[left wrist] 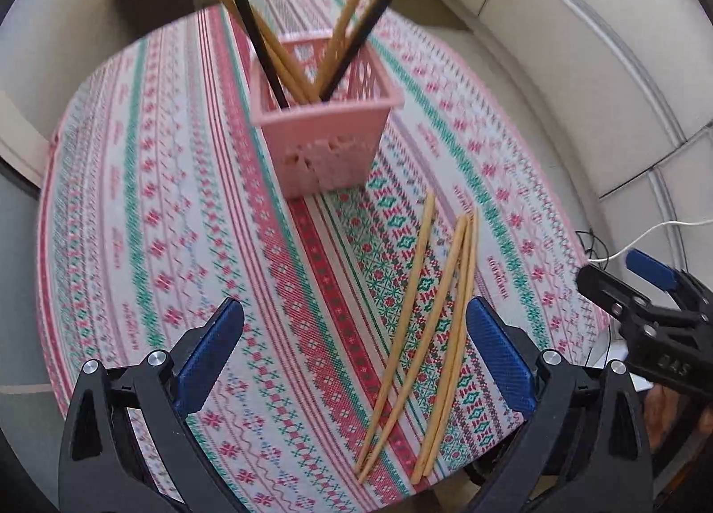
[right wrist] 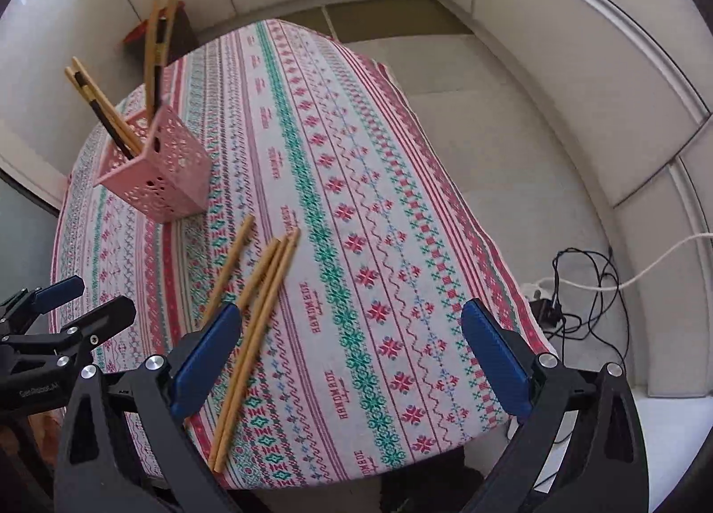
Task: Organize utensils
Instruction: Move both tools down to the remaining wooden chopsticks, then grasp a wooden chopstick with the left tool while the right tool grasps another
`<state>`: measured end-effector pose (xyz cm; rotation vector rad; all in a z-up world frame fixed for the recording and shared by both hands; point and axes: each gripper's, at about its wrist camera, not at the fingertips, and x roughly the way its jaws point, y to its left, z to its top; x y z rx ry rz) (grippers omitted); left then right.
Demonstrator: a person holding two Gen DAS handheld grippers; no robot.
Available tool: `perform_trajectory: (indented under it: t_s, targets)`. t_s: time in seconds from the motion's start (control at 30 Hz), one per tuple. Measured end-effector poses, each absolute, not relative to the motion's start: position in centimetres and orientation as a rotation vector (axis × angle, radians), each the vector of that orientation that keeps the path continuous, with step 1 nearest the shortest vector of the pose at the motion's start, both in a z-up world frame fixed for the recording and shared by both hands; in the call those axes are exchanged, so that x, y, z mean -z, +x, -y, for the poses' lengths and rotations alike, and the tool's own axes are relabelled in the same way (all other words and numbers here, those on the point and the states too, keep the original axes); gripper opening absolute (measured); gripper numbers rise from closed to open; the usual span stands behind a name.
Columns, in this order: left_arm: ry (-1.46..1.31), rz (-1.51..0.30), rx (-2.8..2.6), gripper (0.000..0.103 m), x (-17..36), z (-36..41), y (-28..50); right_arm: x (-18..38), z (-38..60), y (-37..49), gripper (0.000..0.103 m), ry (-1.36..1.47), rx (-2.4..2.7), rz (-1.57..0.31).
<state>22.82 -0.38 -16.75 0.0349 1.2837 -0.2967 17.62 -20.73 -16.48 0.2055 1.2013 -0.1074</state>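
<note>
A pink perforated basket [left wrist: 327, 136] stands on the patterned tablecloth and holds several wooden and black chopsticks [left wrist: 267, 49]. It also shows in the right wrist view [right wrist: 156, 170]. Several loose wooden chopsticks [left wrist: 428, 317] lie on the cloth in front of the basket, near the table's front edge; they also show in the right wrist view [right wrist: 263, 317]. My left gripper [left wrist: 356, 357] is open and empty above the cloth, with the loose chopsticks between its fingers, nearer the right one. My right gripper [right wrist: 352, 357] is open and empty, with the loose chopsticks by its left finger.
The tablecloth [right wrist: 356, 201] covers a small table. The right gripper shows at the right edge of the left wrist view [left wrist: 641, 317]. White wall panels surround the table. Cables and a plug [right wrist: 575, 285] lie on the floor at the right. A dark red-topped object [left wrist: 151, 0] stands behind the table.
</note>
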Motion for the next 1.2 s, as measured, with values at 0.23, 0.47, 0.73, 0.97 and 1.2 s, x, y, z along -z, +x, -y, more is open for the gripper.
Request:
perform_trajectory:
  t_s: [0.23, 0.47, 0.73, 0.97, 1.2]
  targets:
    - [0.022, -1.390, 0.328, 0.043, 20.0, 4.8, 25.6, 17.7, 24.2, 17.3, 0.096, 0.302, 0.177, -1.246]
    - [0.074, -1.405, 0.309, 0.036, 22.0, 7.8, 27.0, 18.6, 27.5, 17.5, 0.096, 0.443, 0.211, -1.275]
    - [0.150, -1.403, 0.294, 0.009, 23.5, 8.5, 27.9, 18.5, 26.6, 18.6, 0.096, 0.431, 0.206, -1.278]
    - [0.136, -1.323, 0.316, 0.006, 21.2, 5.5, 25.8, 19.4, 23.4, 21.3, 0.079, 0.408, 0.176, -1.316]
    - [0.091, -1.216, 0.336, 0.006, 16.6, 1.0, 22.8, 22.1, 18.8, 23.9, 0.037, 0.380, 0.109, -1.403]
